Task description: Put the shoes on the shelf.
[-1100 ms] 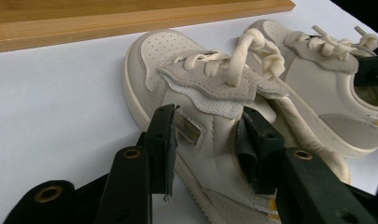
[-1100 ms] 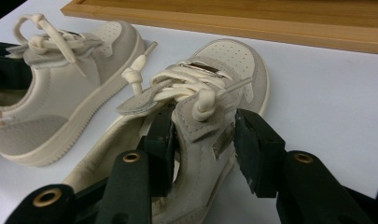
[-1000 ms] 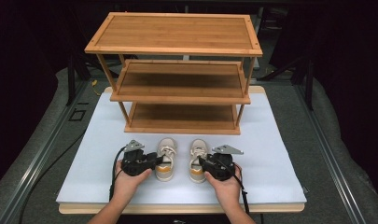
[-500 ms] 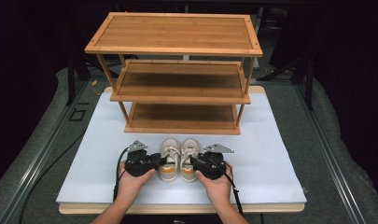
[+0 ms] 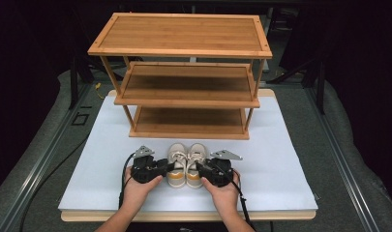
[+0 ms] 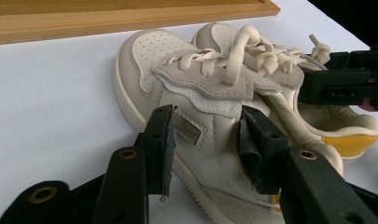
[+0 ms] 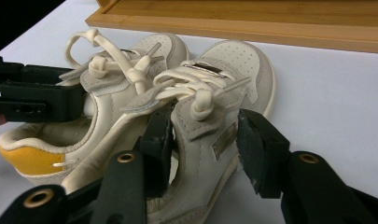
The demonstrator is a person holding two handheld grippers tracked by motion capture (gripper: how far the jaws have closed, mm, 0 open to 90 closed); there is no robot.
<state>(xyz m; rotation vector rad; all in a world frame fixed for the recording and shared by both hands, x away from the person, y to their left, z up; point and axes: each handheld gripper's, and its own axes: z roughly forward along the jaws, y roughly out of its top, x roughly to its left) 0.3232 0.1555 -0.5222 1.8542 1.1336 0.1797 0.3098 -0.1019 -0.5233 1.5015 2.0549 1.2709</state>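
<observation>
Dark room, white table (image 5: 290,159), bamboo rack (image 5: 184,72); left gripper (image 5: 165,169), right gripper (image 5: 199,170) just opening astride shoes (image 5: 186,162).

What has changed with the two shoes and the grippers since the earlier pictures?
The two shoes, apart a second ago, now stand side by side, pushed together. Both the left gripper and the right gripper have just been opening, each with a shoe between its jaws. The wooden rack and white mat stayed.
</observation>
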